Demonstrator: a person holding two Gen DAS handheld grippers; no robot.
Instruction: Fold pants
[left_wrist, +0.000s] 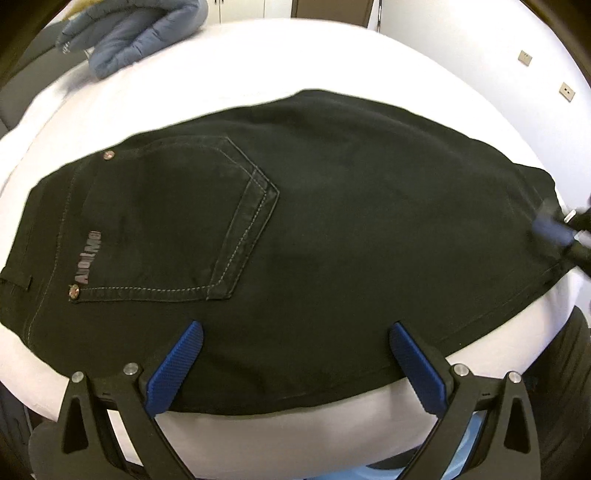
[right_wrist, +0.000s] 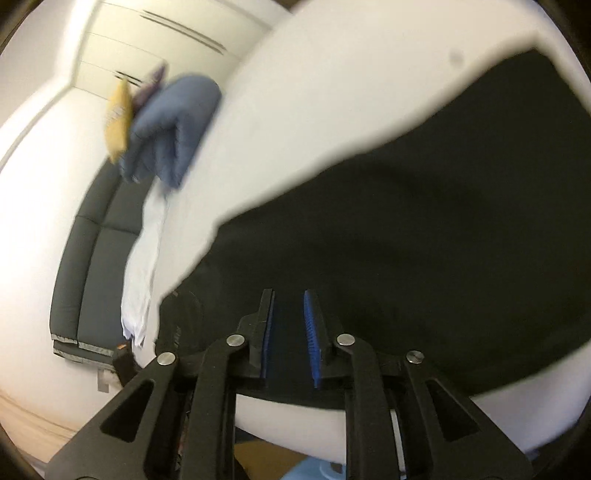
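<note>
Presently the black jeans (left_wrist: 295, 236) lie folded flat on the white table (left_wrist: 258, 66), left gripper (left_wrist: 295, 343) spread wide over the near edge, right gripper (right_wrist: 289, 325) narrowly parted above the cloth, apparently gripping nothing, probably positioning for another fold.

This looks like a room in a home, set up for sorting laundry. A white table (left_wrist: 332, 55) serves as the work surface, with a folded blue quilted garment (left_wrist: 136, 33) lying at its far end and black jeans (left_wrist: 332, 240) spread across it. Beside the table stands a dark grey sofa (right_wrist: 88, 251) with seamed cushions. Behind it, white cabinet fronts (right_wrist: 155, 48) with slim bar handles line the wall. Two wall sockets (left_wrist: 545, 74) sit on the plain white wall, and a light wooden floor (right_wrist: 33, 424) shows below.
</note>
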